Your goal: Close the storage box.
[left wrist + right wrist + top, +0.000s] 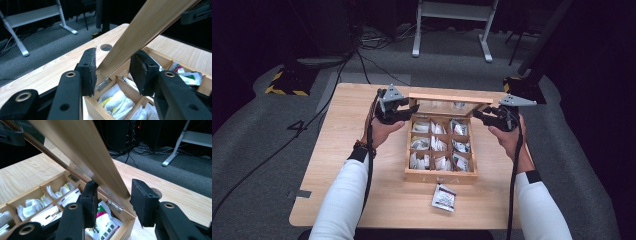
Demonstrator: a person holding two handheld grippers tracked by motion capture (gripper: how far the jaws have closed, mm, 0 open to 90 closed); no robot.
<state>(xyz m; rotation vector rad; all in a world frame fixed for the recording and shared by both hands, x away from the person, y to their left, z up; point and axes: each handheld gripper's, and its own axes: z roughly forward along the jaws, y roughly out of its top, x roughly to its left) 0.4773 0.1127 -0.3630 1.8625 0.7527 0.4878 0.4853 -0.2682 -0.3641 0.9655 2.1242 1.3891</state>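
A wooden tea box [441, 175] sits near the middle of the light wooden table [347, 200], its nine compartments packed with tea sachets [435, 145], and its glass-paned lid [447, 98] stands raised on the hinges at the far edge, tilted up and back. The left gripper [404, 114] is at the lid's left end and the right gripper [478, 116] at its right end. In the left gripper view the lid's wooden frame [140, 32] runs up between the two black pads, which stand partly open on either side of it; a gap shows at the right pad, so the lid looks bracketed rather than clamped. The right gripper view shows the same: the frame edge [85, 147] passes between half-open jaws, close to the left pad [90, 200] and clear of the right one. A brass hinge [103, 84] is visible just below the left jaws. One loose tea sachet [444, 197] lies on the table just in front of the box, outside it. Judging from this, the lid is up and steadied at both ends, while the stray sachet is not yet inside and the lid is not yet closed
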